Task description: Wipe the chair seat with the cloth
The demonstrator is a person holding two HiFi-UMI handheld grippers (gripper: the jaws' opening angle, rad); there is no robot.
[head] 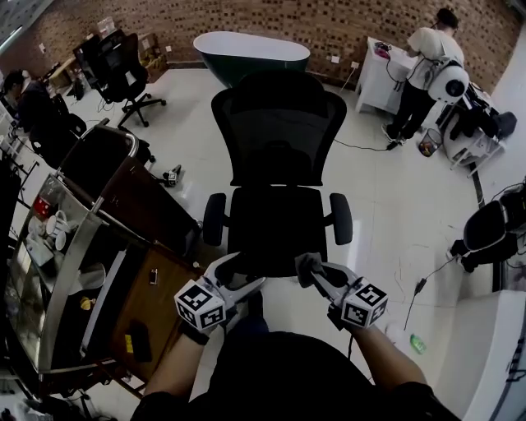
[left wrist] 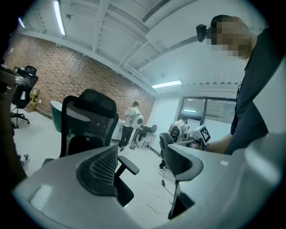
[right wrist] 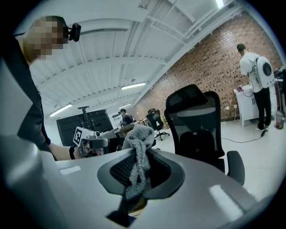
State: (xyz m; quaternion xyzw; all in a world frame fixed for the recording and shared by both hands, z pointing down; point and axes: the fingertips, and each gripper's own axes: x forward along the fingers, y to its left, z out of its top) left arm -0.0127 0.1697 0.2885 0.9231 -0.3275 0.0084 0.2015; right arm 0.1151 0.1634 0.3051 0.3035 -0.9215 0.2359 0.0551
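The right gripper (right wrist: 138,166) is clamped shut on a bunched grey cloth (right wrist: 135,154), which sticks up between its jaws. The left gripper (left wrist: 144,162) has its jaws well apart with nothing between them. Each carries a cube (head: 200,304) of black-and-white square markers. The 2 grippers hover side by side at the front edge of the black seat (head: 275,226); the cloth is near that edge, but contact cannot be told. Beyond the chair (head: 278,123), a dark green tub (head: 251,51) stands against a brick wall (head: 246,20). At right, a person (head: 427,57) in white stands at a white table (head: 374,78). At left are a wooden desk (head: 152,296) and 1 more office chair (head: 123,70).
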